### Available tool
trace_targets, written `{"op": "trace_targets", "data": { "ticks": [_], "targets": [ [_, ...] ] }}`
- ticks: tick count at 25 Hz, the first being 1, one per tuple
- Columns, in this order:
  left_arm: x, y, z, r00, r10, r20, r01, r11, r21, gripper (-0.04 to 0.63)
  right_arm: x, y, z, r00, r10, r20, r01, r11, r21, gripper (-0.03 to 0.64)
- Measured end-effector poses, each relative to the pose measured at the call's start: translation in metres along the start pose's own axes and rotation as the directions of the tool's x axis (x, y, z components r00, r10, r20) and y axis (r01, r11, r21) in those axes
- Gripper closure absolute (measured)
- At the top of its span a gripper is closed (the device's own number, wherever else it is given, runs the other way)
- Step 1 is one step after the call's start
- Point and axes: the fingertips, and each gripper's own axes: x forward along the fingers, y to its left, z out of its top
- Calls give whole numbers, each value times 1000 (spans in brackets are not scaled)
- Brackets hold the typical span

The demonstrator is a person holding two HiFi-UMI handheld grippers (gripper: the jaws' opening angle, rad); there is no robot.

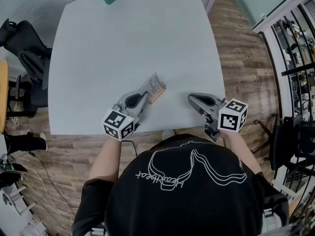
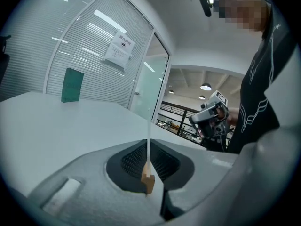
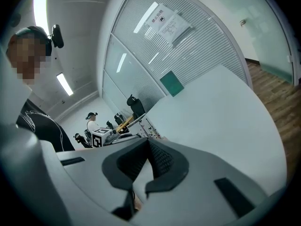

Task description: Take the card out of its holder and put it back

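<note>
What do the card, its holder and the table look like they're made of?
Card: a thin, stiff white sheet, probably paper or plastic. Holder: a tan strip, likely bare wood. Table: a smooth, matte pale grey top, perhaps laminate.

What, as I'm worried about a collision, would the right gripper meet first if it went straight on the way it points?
Probably the table: the right gripper tilts slightly down at it. The card lies just beside that line, though depth is unclear.
</note>
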Motion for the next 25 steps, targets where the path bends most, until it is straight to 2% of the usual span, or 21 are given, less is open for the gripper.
{"op": "trace_targets", "data": {
  "ticks": [3, 9, 20, 25],
  "targets": [
    [3, -1, -9, 1000, 7, -25, -7, 1000, 19, 571, -1, -2, -1, 1000, -8, -3, 8, 1000, 2, 607],
    [5, 0, -16, 999, 20, -43, -20, 1000, 7, 571, -2, -4, -2, 1000, -11, -13, 11, 1000, 7, 607],
    [3, 3, -27, 998, 38, -52, -41, 997, -59, 569, -12, -3, -5, 1000, 1, -14, -1, 1000, 5, 607],
    [-2, 8, -22, 995, 96, -33, -98, 992, -84, 532, -24, 2, -7, 1000, 11, -22, -11, 1000, -12, 607]
  ]
}}
